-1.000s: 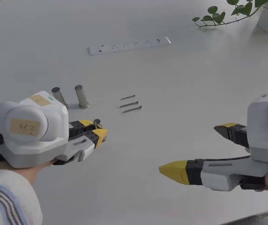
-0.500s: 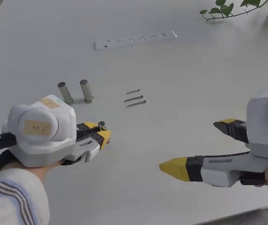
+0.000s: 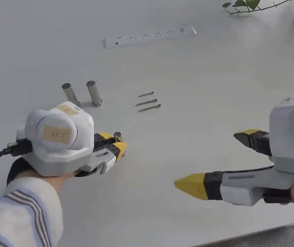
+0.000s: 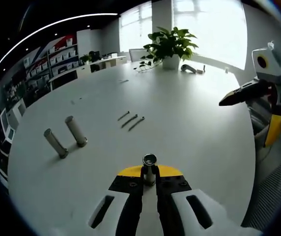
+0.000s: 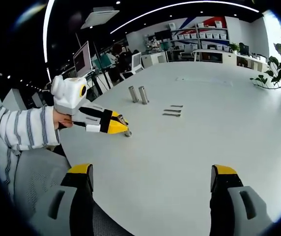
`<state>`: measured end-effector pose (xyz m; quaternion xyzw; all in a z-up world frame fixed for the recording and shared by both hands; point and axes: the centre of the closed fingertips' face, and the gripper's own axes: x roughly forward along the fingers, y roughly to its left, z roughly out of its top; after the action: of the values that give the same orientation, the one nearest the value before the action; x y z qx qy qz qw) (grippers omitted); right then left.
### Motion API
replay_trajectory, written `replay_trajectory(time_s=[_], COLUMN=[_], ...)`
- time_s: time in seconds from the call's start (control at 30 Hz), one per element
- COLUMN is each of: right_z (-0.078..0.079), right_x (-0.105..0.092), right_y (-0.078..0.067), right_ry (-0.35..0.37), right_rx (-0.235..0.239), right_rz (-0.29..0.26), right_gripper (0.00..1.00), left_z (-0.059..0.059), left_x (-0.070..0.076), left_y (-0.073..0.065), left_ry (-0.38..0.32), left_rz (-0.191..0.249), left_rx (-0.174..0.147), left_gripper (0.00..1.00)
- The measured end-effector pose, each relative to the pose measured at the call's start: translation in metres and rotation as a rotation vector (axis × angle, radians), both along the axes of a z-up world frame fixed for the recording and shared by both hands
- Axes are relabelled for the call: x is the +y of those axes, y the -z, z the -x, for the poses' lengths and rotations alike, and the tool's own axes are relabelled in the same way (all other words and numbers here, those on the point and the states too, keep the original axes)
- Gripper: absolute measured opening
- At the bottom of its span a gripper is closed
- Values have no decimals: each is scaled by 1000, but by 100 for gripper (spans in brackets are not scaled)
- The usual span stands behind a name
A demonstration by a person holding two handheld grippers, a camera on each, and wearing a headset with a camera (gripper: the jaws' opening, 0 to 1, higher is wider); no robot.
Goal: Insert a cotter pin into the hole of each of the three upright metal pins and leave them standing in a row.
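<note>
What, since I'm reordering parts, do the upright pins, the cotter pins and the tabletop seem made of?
Upright pins: metal, likely steel, dull grey with a soft sheen along the sides. Cotter pins: thin grey metal by their glint, too small to judge further. Tabletop: smooth matte pale grey, perhaps laminate; unsure.

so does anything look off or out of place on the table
Nothing spilled or damaged. One metal pin is clamped in the left gripper, apart from the two standing pins. The three cotter pins lie neatly side by side, none inserted.
</note>
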<state>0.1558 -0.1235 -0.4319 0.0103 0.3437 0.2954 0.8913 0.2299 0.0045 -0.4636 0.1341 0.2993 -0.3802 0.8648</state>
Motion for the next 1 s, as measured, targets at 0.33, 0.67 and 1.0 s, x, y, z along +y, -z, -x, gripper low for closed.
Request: replay_trajectory(time_s=[0.33,0.67,1.0], right_z=[2,6,7], right_x=[4,10,15], right_y=[1,2,-3], right_ry=[-13,-30,-48], right_rx=[13,24,6], right_rz=[-1,-1,-2], right_gripper=[97,97,97], left_z=[-1,-3,7], left_x=[-1,0,12], left_y=[-1,-3,-14], left_ry=[-19,-26,-34], left_rz=[29,20,43], left_rx=[7,-13,7], left_gripper=[5,8,27])
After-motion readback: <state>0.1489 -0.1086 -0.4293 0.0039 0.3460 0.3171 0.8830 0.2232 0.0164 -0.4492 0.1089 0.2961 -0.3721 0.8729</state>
